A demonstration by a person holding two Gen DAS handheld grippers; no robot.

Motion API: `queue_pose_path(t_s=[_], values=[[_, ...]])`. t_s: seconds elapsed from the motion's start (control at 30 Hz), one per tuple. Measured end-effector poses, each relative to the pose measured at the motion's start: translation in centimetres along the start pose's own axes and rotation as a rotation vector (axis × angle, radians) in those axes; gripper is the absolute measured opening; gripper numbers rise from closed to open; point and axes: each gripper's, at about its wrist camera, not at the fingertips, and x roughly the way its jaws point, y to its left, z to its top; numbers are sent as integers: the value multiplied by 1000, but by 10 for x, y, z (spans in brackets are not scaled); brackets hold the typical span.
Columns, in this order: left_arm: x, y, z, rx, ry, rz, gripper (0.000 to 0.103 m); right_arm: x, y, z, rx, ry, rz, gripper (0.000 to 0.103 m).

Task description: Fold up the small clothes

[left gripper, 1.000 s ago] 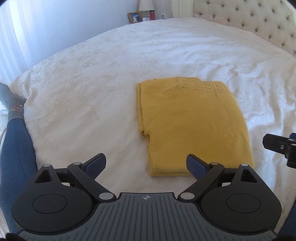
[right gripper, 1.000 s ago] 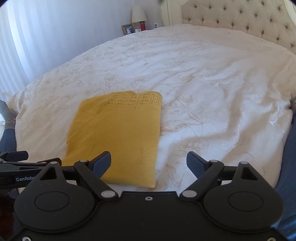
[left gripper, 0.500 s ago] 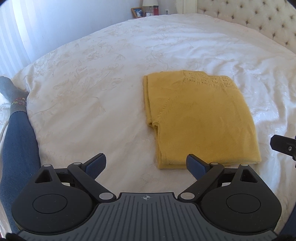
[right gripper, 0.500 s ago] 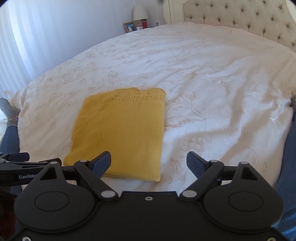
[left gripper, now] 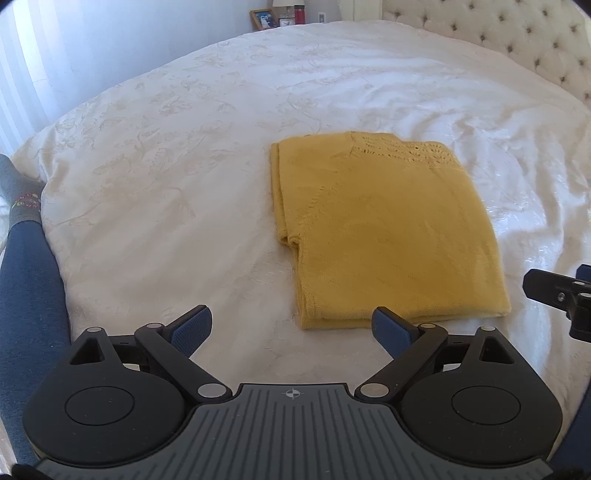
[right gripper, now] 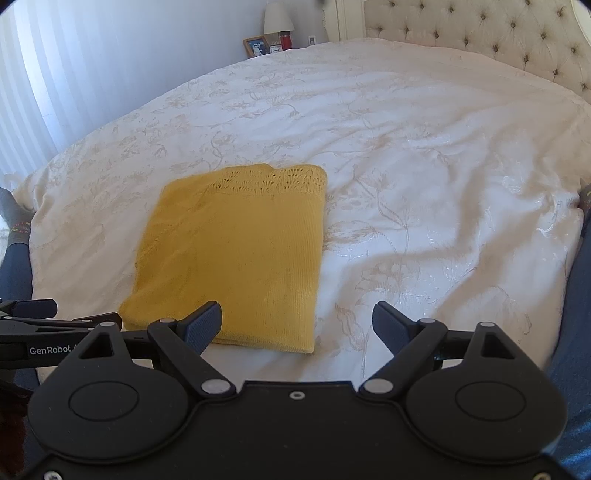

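Both claws hover empty with their jaws spread wide, so the fold looks finished or between stages; judging by the neat rectangle, the next move is either one more fold or letting the piece be, and another fold would call for pinching the near hem at both corners and carrying it toward the lace edge. Nearest the left claw, the yellow knit garment begins just ahead and to its right, its near hem close to the right fingertip. Seen from the right claw, the garment lies ahead and to its left, its near edge partly hidden behind the left fingertip. It rests flat on the white bedspread, touching neither claw. Farther off stand the tufted headboard and a lamp.
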Motion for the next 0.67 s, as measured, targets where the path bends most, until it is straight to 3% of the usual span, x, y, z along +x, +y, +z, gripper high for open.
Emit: queue_pose_path(t_s=[0.67], values=[[2,-4,-1,10,4,-19,94,3,1,-1,6,18,4,89]])
